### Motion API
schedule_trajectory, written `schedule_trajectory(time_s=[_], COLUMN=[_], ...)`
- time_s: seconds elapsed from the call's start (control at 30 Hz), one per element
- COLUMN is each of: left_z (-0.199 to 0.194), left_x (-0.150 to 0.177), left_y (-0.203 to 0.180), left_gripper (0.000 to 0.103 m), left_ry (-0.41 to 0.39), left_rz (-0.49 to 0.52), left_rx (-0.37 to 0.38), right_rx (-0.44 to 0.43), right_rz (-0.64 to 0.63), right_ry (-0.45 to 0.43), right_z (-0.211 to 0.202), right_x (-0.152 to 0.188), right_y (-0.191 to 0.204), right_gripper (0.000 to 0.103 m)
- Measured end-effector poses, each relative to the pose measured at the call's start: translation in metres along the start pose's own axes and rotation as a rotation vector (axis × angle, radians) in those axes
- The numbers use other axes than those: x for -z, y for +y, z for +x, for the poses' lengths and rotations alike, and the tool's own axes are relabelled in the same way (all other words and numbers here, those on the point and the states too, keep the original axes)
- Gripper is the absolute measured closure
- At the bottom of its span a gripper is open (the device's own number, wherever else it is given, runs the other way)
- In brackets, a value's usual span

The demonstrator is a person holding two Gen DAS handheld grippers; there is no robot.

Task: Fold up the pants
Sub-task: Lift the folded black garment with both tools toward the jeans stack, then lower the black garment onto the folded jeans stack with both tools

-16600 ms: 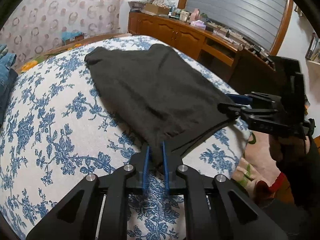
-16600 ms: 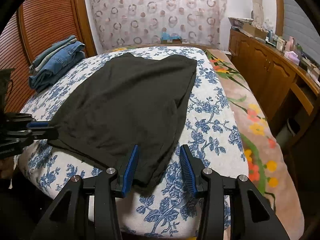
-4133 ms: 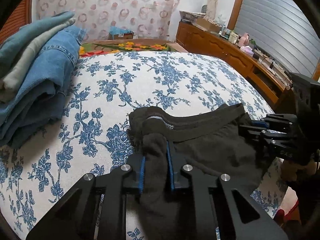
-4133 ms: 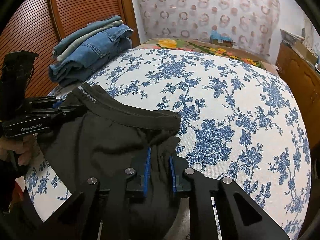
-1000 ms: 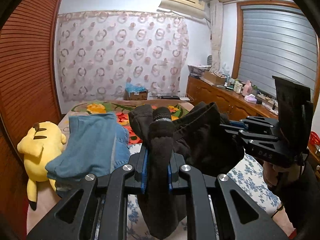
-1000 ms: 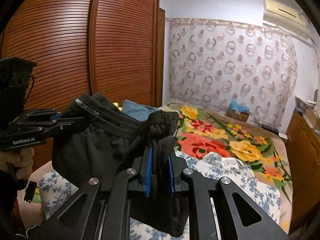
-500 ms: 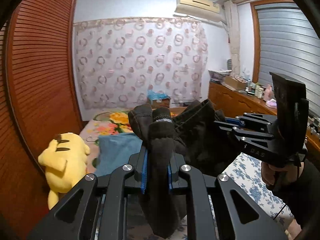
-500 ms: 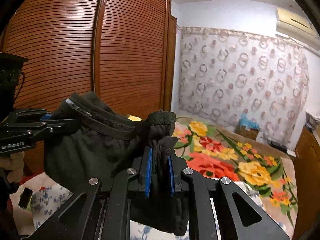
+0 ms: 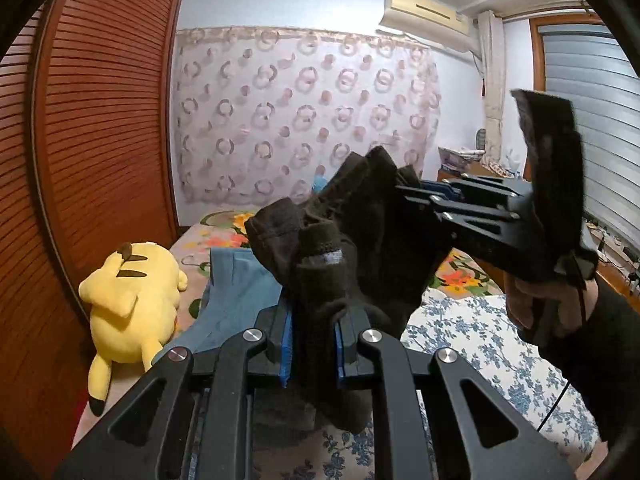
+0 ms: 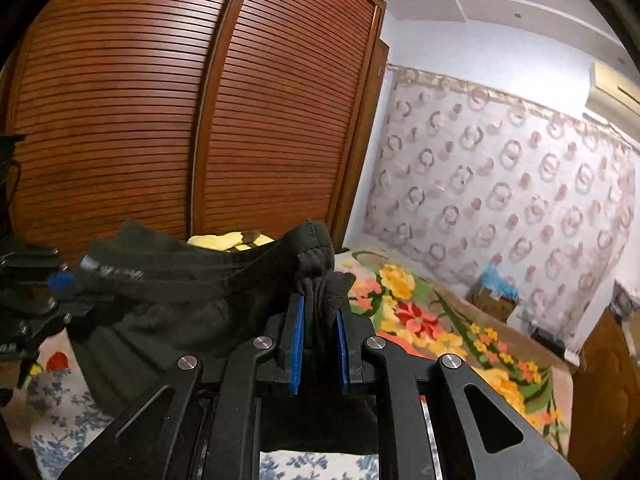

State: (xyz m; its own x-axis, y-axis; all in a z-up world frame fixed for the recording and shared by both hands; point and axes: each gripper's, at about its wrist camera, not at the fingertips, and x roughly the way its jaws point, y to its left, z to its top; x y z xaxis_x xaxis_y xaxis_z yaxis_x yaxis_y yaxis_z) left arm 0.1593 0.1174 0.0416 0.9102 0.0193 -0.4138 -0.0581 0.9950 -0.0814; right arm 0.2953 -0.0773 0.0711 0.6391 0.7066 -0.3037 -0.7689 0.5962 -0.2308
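the black pants hang bunched in the air above the bed, stretched between both claws. the left claw is clamped narrow on a thick fold of them, and the right claw pinches another fold the same way. left of the left claw a yellow plush toy lies beside folded jeans against the wooden wardrobe

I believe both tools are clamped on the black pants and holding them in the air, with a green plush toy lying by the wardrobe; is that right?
Not quite: the plush toy is yellow, not green, as the left wrist view shows. The rest holds: the left tool and the right tool are both clamped on the black pants, held in the air, and the toy lies by the wardrobe.
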Motion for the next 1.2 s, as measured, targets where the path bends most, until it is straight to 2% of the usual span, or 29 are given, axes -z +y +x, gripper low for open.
schedule_trajectory(time_s=[0.3, 0.5, 0.77, 0.87, 1.2], left_z=[0.007, 0.011, 0.008, 0.016, 0.036], left_x=[0.008, 0.027, 0.03, 0.032, 0.051], left_y=[0.019, 0.029, 0.041, 0.049, 0.063], left_gripper=[0.087, 0.087, 0.086, 0.086, 0.085], left_ry=[-0.012, 0.01, -0.001, 0.018, 0.081], left_rz=[-0.069, -0.142, -0.188, -0.205, -0.25], left_rx=[-0.039, -0.019, -0.039, -0.063, -0.073], right_rx=[-0.053, -0.096, -0.144, -0.148, -0.167], right_rz=[-0.06, -0.075, -0.123, -0.127, -0.13], right_ry=[0.014, 0.023, 0.04, 0.044, 0.122], right_z=[0.038, 0.057, 0.076, 0.081, 0.103], right_x=[-0.005, -0.002, -0.008, -0.011, 0.001], right_y=[-0.003, -0.009, -0.004, -0.006, -0.011], right_gripper=[0.089, 0.089, 0.089, 0.089, 0.089])
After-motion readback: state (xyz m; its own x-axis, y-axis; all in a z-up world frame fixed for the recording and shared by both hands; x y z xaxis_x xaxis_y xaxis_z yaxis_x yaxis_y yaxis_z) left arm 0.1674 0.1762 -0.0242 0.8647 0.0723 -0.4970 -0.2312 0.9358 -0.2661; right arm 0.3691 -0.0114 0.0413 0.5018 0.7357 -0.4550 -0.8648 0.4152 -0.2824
